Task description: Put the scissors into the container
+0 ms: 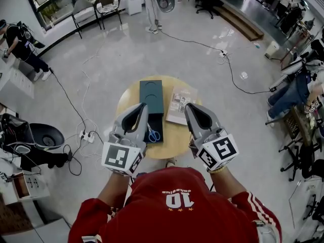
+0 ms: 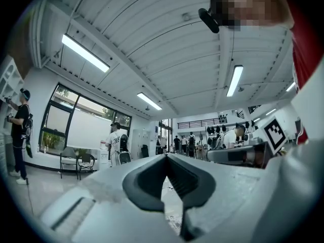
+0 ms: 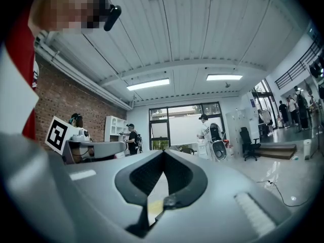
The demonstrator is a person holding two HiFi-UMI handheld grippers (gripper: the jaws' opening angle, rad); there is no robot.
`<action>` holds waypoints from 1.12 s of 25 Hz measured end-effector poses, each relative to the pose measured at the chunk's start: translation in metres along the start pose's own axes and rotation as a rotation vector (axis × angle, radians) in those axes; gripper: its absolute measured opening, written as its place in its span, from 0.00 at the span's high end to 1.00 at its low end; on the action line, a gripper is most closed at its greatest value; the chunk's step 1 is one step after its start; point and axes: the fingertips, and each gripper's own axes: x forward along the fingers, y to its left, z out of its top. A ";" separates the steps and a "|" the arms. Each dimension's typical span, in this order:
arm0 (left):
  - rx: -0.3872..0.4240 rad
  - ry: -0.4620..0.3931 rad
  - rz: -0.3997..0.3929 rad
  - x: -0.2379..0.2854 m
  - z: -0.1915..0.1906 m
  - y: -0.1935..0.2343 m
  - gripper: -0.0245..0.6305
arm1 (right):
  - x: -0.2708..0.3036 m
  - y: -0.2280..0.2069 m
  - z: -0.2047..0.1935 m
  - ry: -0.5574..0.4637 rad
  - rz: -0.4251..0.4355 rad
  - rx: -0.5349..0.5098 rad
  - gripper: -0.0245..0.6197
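In the head view, scissors [image 1: 154, 134] with blue handles lie at the near end of a long dark teal container [image 1: 151, 96] on a round wooden table [image 1: 174, 140]. My left gripper [image 1: 143, 106] is held over the table just left of the scissors, its jaws closed together on nothing. My right gripper [image 1: 188, 107] hovers to the right of the container, also shut and empty. In the left gripper view, the left gripper [image 2: 166, 156] points up at the room, and the right gripper [image 3: 163, 152] does likewise in its own view, so neither view shows the scissors.
A booklet [image 1: 180, 105] lies on the table right of the container. Cables [image 1: 81, 110] and a power strip [image 1: 87, 135] run over the floor to the left. Chairs [image 1: 96, 6] stand far back, and people are at the room's edges.
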 end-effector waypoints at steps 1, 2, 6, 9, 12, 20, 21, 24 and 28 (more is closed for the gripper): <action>-0.003 -0.002 -0.004 0.000 0.000 -0.001 0.96 | -0.001 0.000 0.001 -0.002 -0.002 -0.003 0.98; -0.006 -0.003 -0.008 0.000 0.000 -0.002 0.96 | -0.001 0.000 0.002 -0.004 -0.005 -0.006 0.98; -0.013 -0.008 -0.012 0.000 0.003 -0.004 0.96 | -0.003 0.000 0.007 -0.013 -0.015 -0.013 0.98; -0.018 -0.010 -0.014 0.001 0.004 -0.003 0.96 | -0.003 0.000 0.009 -0.017 -0.017 -0.012 0.98; -0.024 -0.016 -0.016 0.000 0.004 -0.002 0.96 | -0.005 0.002 0.010 -0.021 -0.016 -0.013 0.98; -0.030 -0.008 -0.024 0.001 0.004 -0.001 0.96 | -0.007 0.003 0.014 -0.034 -0.019 -0.019 0.98; -0.031 -0.007 -0.026 0.001 0.004 -0.001 0.96 | -0.007 0.004 0.014 -0.034 -0.020 -0.021 0.98; -0.032 -0.009 -0.028 -0.001 0.005 0.000 0.96 | -0.006 0.007 0.015 -0.034 -0.019 -0.023 0.98; -0.034 -0.009 -0.031 0.001 0.006 0.002 0.96 | -0.003 0.009 0.017 -0.036 -0.014 -0.027 0.98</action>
